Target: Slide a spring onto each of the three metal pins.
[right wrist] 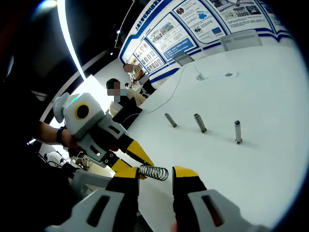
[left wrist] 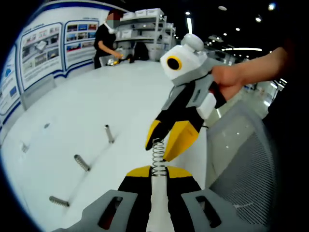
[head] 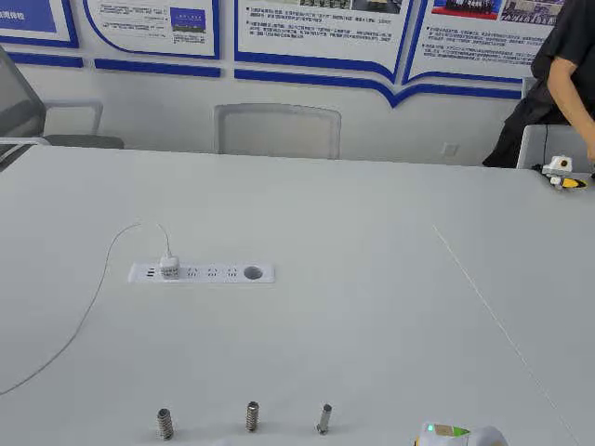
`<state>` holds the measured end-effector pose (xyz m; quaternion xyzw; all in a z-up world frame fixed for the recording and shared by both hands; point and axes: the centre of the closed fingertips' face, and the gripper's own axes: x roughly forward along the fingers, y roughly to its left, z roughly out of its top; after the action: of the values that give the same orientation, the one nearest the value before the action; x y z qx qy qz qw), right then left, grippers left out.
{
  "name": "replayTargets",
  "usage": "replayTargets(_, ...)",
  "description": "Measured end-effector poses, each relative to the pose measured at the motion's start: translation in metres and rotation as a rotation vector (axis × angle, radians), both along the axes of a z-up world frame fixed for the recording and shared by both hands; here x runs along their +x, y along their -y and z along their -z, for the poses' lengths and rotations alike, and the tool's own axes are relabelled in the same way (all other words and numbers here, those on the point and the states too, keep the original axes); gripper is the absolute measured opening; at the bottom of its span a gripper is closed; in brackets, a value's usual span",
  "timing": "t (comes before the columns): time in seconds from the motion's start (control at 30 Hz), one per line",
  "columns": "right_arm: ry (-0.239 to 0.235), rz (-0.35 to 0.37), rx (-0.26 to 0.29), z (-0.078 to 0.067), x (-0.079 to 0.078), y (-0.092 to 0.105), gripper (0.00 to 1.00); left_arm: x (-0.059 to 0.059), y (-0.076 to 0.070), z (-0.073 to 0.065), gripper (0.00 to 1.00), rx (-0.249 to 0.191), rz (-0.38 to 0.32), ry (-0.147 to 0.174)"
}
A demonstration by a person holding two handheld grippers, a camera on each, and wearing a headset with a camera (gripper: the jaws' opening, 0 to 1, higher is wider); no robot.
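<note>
Your left gripper (left wrist: 154,173) is pinched shut on one end of the spring (left wrist: 157,154). Its long axis runs straight out along those jaws and crosswise into the parted jaws of your right gripper (right wrist: 157,173). The head view adds the table (head: 372,279): two upright pins (head: 165,424) (head: 252,415) wear coils, and the rightmost pin (head: 323,418) stands bare.

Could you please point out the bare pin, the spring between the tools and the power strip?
bare pin (head: 323,418), head view, middle of its shaft.
spring (left wrist: 157,154), left gripper view, its middle coils.
power strip (head: 223,273), head view, bare top face beside the plug.
</note>
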<state>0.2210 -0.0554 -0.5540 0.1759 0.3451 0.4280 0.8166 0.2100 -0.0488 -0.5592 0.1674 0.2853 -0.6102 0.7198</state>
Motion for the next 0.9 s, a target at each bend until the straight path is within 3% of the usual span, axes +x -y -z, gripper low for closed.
replayTargets(0.5,-0.010,-0.050,0.016,-0.010,-0.004,0.001,0.17,-0.001,0.004,-0.004,0.10,0.007,0.037,0.025)
replayTargets(0.9,-0.008,-0.083,0.013,-0.018,-0.005,-0.003,0.12,0.001,0.005,-0.004,0.10,0.040,0.087,0.078)
